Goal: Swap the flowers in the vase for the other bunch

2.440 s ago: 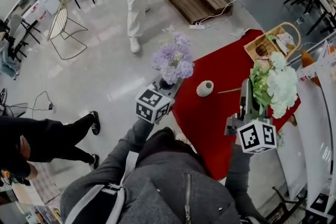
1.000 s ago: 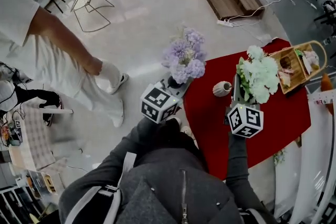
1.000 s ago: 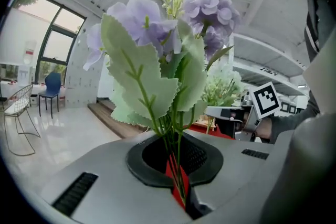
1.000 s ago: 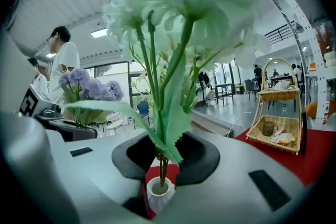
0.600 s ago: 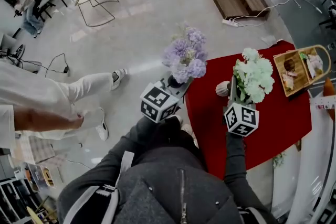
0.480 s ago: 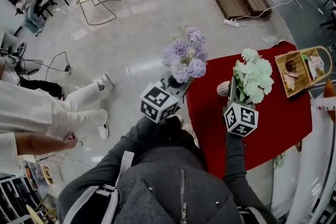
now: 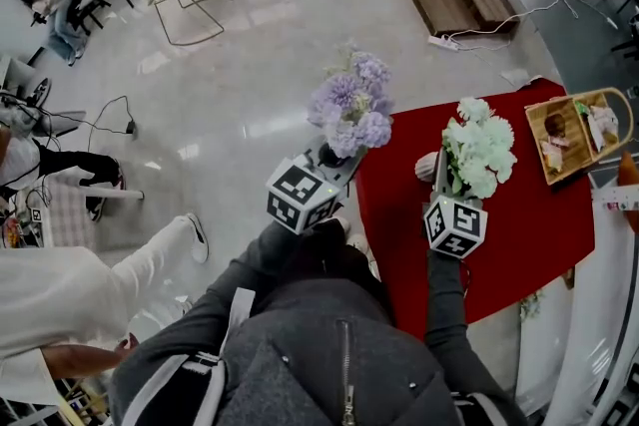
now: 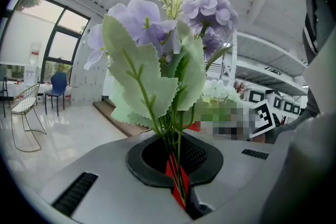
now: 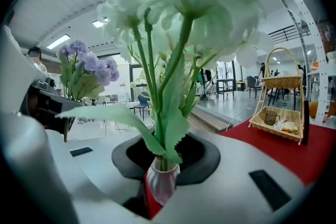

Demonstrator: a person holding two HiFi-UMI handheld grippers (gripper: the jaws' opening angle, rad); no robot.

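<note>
Purple flowers (image 7: 349, 110) in shut left claw (image 8: 179, 194); right claw (image 9: 151, 206) tight on white flowers (image 7: 480, 151) in ribbed vase (image 9: 160, 181)

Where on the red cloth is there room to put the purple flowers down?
The red cloth is bare between the white flowers and the basket, and nearer you too. It's crowded around the vase at the left edge.

One purple bunch (image 7: 351, 110), one white bunch (image 7: 481, 153), one vase (image 7: 424, 167), one basket (image 7: 539, 155).
</note>
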